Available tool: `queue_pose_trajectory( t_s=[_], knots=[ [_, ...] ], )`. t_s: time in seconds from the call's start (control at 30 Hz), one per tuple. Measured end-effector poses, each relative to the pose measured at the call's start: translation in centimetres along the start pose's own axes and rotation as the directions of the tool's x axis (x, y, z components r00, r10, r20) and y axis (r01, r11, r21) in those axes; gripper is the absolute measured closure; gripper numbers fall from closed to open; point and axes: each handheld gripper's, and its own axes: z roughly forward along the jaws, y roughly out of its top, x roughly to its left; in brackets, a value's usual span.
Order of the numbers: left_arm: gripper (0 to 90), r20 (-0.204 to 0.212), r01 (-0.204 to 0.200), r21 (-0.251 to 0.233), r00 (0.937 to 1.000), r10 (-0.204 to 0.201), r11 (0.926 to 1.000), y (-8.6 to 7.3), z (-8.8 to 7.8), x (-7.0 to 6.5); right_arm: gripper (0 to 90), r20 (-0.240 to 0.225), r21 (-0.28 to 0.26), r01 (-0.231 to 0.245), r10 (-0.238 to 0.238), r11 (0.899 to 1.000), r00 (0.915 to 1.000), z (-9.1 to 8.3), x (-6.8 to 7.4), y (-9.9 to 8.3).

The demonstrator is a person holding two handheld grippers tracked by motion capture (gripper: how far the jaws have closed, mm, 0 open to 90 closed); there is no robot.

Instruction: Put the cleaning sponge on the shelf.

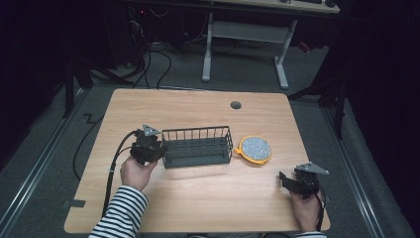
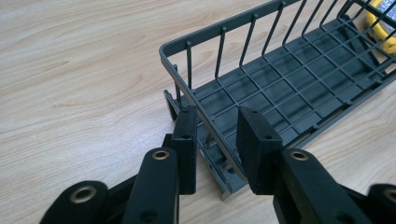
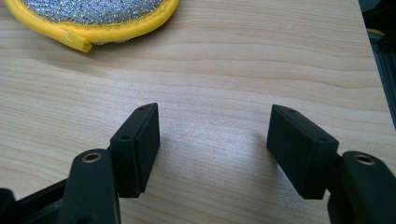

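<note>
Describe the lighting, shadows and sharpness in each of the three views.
High view: the table is lit, the surrounding room dark, detail soft. Left gripper view: even light, the wire basket sharp, faint shadow beneath it. Right gripper view: bright, with a soft shadow under the yellow-rimmed scrubber and pale sheen on wood between the jaws.

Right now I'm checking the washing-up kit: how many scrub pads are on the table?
1. The yellow-rimmed scrub pad lies flat on the table, just beside the right end of the wire basket, outside it. The basket itself looks empty.
</note>
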Motion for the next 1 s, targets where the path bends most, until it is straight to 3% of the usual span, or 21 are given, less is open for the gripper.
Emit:
queue_pose_trajectory(
  t_s=[0.2, 0.43, 0.73, 1.0],
  knots=[
    [70.1, 0.029, 0.029, -0.015, 0.9992, -0.029, 0.9995, -0.5, -0.3, -0.1, 34.8, -0.002, 0.0, 0.0, 0.0, 1.0, 1.0, 0.0, 0.0, 0.0],
    [69.7, 0.031, 0.035, -0.029, 0.9989, -0.034, 0.999, -0.8, -0.5, -0.2, 34.8, -0.006, -0.001, 0.005, -0.005, 1.0, 1.0, 0.0, -0.1, 0.0],
    [46.4, 0.049, 0.083, -0.089, 0.9957, -0.079, 0.9925, -1.5, -1.9, 0.6, 34.7, -0.008, 0.003, -0.001, 0.001, 1.0, 1.0, 0.0, -0.1, 0.0],
    [38.4, 0.038, 0.126, -0.158, 0.9919, -0.122, 0.9794, -3.2, -4.3, 1.8, 34.7, -0.009, 0.001, 0.002, -0.002, 1.0, 1.0, 0.0, -0.1, 0.0]
  ],
)
